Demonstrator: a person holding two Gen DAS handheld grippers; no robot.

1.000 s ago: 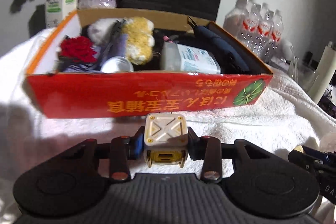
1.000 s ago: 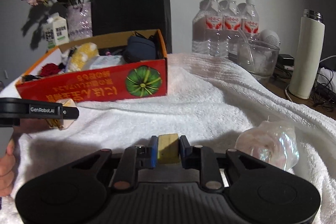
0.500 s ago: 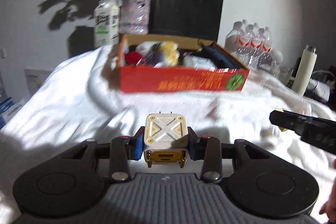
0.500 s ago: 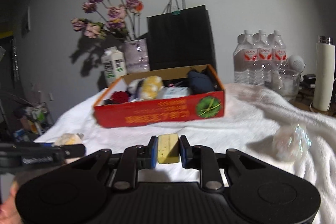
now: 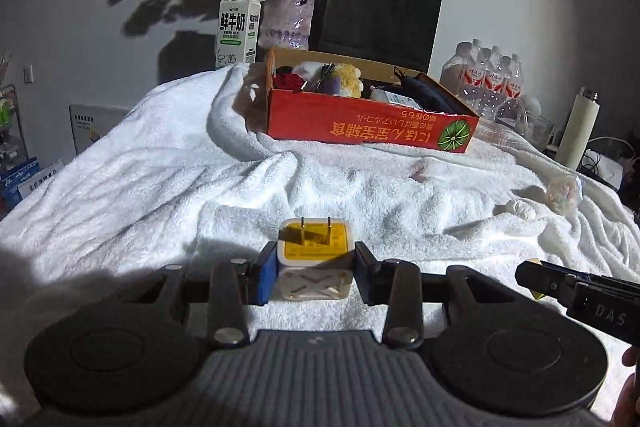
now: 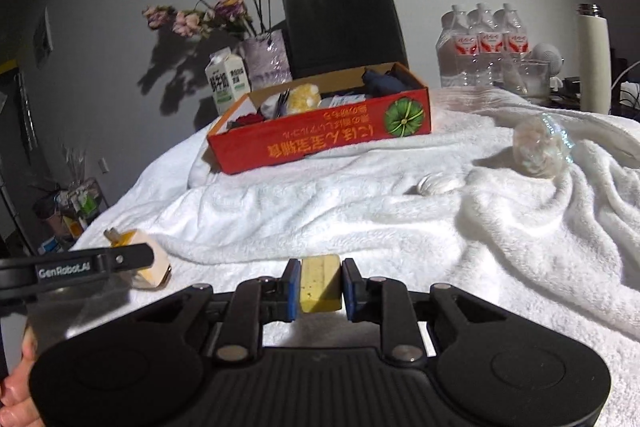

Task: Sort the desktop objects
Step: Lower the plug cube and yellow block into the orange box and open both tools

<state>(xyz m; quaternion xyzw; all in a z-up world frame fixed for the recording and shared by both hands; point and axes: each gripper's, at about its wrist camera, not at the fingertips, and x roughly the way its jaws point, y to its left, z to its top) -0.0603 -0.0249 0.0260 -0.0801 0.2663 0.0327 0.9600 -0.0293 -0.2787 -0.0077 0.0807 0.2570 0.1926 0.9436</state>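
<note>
The left gripper [image 5: 316,273] is clamped on a white and yellow plug adapter [image 5: 315,257], its blue-padded fingers [image 5: 267,277] pressing the two sides of the cube while the yellow face with its two metal prongs points away from the camera and up; the adapter is held above the rumpled white towel [image 5: 160,187] that covers the whole surface. The right gripper [image 6: 319,289] is closed tight on a small pale yellow block [image 6: 320,283], which sits upright between its blue pads [image 6: 292,289], also above the towel. From the right wrist view the left gripper's black finger, printed GenRobot.AI, shows at the lower left with the adapter held in it, and part of the person's left hand [image 6: 16,399] shows at the bottom left edge. Farther back on the towel stands the open red cardboard box [image 6: 320,139] with a green pumpkin picture on its front wall; it already holds a mix of things, among them a fluffy yellow item [image 6: 305,98], something dark red [image 6: 248,120] and a dark navy pouch [image 6: 380,79]. On the towel to the right of the box lie a small white shell-like object [image 6: 438,184] and, a little beyond it, a crinkly iridescent wrapped ball [image 6: 538,152], near each other but apart. Behind the box stand a milk carton [image 5: 237,29], a vase of faded roses [image 5: 286,19] and a black paper bag [image 5: 380,15]; to the right are packed water bottles [image 6: 484,47] and a white thermos [image 6: 594,59]
</note>
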